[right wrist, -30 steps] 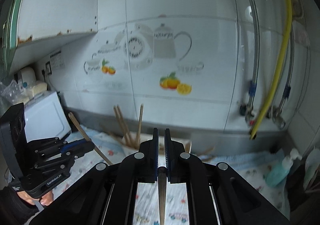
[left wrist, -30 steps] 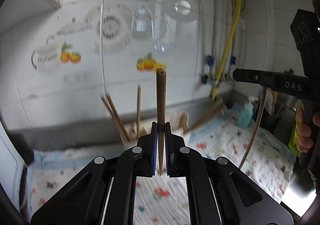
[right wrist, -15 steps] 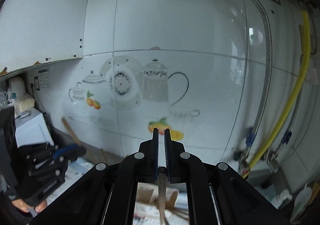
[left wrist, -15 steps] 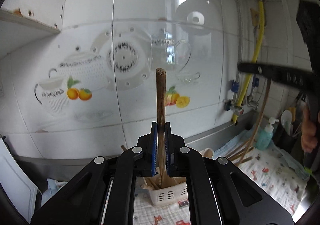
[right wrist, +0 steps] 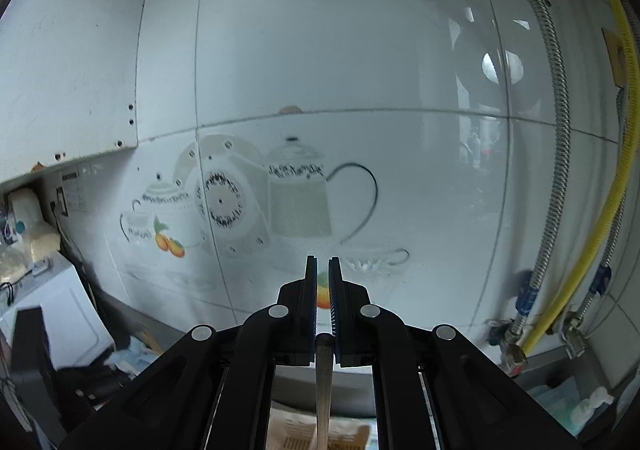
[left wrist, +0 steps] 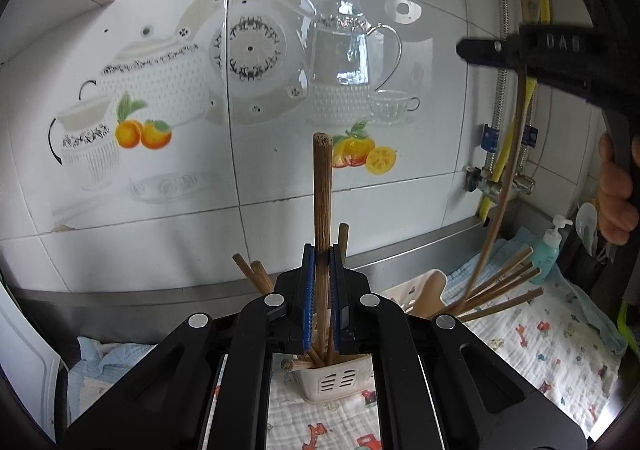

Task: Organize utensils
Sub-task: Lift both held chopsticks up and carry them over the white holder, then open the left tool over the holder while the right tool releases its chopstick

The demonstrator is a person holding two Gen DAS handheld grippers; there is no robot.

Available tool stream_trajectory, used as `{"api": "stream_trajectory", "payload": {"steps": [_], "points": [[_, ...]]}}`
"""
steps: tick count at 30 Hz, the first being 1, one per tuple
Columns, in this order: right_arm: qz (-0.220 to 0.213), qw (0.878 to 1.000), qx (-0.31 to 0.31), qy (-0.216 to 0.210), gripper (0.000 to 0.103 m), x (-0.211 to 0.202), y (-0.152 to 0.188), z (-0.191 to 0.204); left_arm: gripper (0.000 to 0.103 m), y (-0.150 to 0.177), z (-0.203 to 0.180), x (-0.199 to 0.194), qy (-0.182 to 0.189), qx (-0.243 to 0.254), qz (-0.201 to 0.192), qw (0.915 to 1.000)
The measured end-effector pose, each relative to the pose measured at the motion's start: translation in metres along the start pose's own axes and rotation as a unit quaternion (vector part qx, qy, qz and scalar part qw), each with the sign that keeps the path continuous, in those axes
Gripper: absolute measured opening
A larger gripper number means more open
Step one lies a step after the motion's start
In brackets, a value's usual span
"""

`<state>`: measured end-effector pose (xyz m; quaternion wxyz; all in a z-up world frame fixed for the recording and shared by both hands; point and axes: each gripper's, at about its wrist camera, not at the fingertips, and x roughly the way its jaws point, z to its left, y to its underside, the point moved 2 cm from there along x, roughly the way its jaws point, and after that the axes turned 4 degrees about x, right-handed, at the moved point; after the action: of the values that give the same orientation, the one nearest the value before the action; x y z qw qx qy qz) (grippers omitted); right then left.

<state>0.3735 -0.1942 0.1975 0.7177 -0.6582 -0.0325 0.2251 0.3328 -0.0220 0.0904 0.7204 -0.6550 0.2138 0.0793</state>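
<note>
Right now the left gripper (left wrist: 320, 270) is clamping a dark chopstick (left wrist: 322, 190) between its blue pads, jaws nearly closed on it, and the stick is standing upright, its blunt end poking well above the fingertips. Directly below and just ahead of those fingers, a white holder (left wrist: 336, 380) is sitting on the patterned cloth (left wrist: 540, 338), with more chopsticks leaning out of it to either side of the jaws. Off to the right of the tool, a bundle of sticks (left wrist: 504, 290) is fanning out low over the cloth, beside a pale wooden spoon (left wrist: 430, 288). Further right, the right gripper (left wrist: 480, 50) is showing side-on in the left camera, a hand (left wrist: 616, 190) wrapping its handle, and a thin light chopstick (left wrist: 506, 186) is hanging down from it toward the bundle. Over in the right camera, the right gripper (right wrist: 322, 290) is pinching that chopstick (right wrist: 324, 382) far back between the pads, jaws nearly shut, the stick running down below the tool toward a blurred basket (right wrist: 320, 438). Ahead of both tools, the tiled wall (right wrist: 320, 50) is filling the view.
</note>
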Motion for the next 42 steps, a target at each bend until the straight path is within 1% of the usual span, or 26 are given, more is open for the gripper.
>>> {"api": "stream_trajectory", "payload": {"steps": [6, 12, 15, 17, 18, 24, 26, 27, 28, 29, 32, 34, 36, 40, 42], "points": [[-0.011, 0.999, -0.026, 0.021, 0.006, 0.009, 0.002, 0.007, 0.006, 0.004, 0.003, 0.006, 0.001, -0.005, 0.004, 1.0], [0.005, 0.999, -0.027, 0.038, 0.006, 0.028, 0.019, -0.001, 0.006, 0.007, 0.003, 0.01, 0.007, -0.008, 0.011, 0.9999], [0.021, 0.999, -0.028, 0.042, 0.006, 0.036, 0.029, -0.005, 0.006, 0.008, 0.003, 0.011, 0.012, -0.007, 0.013, 0.9998], [0.029, 0.998, -0.029, 0.043, 0.006, 0.039, 0.033, -0.007, 0.006, 0.009, 0.001, 0.011, 0.012, -0.006, 0.014, 0.9998], [0.029, 0.998, -0.03, 0.045, 0.006, 0.039, 0.034, -0.007, 0.008, 0.009, 0.001, 0.011, 0.01, -0.006, 0.013, 0.9998], [0.04, 0.998, -0.029, 0.047, 0.006, 0.038, 0.042, -0.012, 0.009, 0.01, 0.0, 0.01, 0.019, -0.014, 0.016, 0.9996], [0.043, 0.998, -0.028, 0.046, 0.006, 0.037, 0.044, -0.013, 0.013, 0.011, 0.0, 0.008, 0.019, -0.015, 0.016, 0.9996], [0.044, 0.998, -0.028, 0.046, 0.006, 0.036, 0.045, -0.013, 0.018, 0.011, 0.0, 0.007, 0.019, -0.016, 0.015, 0.9996], [0.042, 0.998, -0.028, 0.047, 0.006, 0.035, 0.045, -0.013, 0.027, 0.011, -0.001, 0.006, 0.018, -0.016, 0.014, 0.9996], [0.041, 0.998, -0.026, 0.046, 0.006, 0.033, 0.045, -0.014, 0.031, 0.011, -0.001, 0.004, 0.016, -0.018, 0.012, 0.9997], [0.043, 0.998, -0.029, 0.048, 0.006, 0.028, 0.046, -0.014, 0.035, 0.01, -0.002, -0.003, 0.019, -0.019, 0.006, 0.9996], [0.042, 0.998, -0.029, 0.048, 0.007, 0.025, 0.046, -0.014, 0.042, 0.01, -0.003, -0.007, 0.018, -0.019, 0.003, 0.9997], [0.042, 0.998, -0.029, 0.047, 0.01, 0.02, 0.045, -0.013, 0.046, 0.01, -0.003, -0.013, 0.018, -0.019, -0.002, 0.9997], [0.04, 0.998, -0.031, 0.047, 0.017, 0.006, 0.047, -0.011, 0.056, 0.01, -0.003, -0.024, 0.019, -0.026, -0.007, 0.9994], [0.04, 0.998, -0.031, 0.048, 0.022, -0.002, 0.05, -0.01, 0.06, 0.01, -0.004, -0.032, 0.018, -0.028, -0.012, 0.9994]]}}
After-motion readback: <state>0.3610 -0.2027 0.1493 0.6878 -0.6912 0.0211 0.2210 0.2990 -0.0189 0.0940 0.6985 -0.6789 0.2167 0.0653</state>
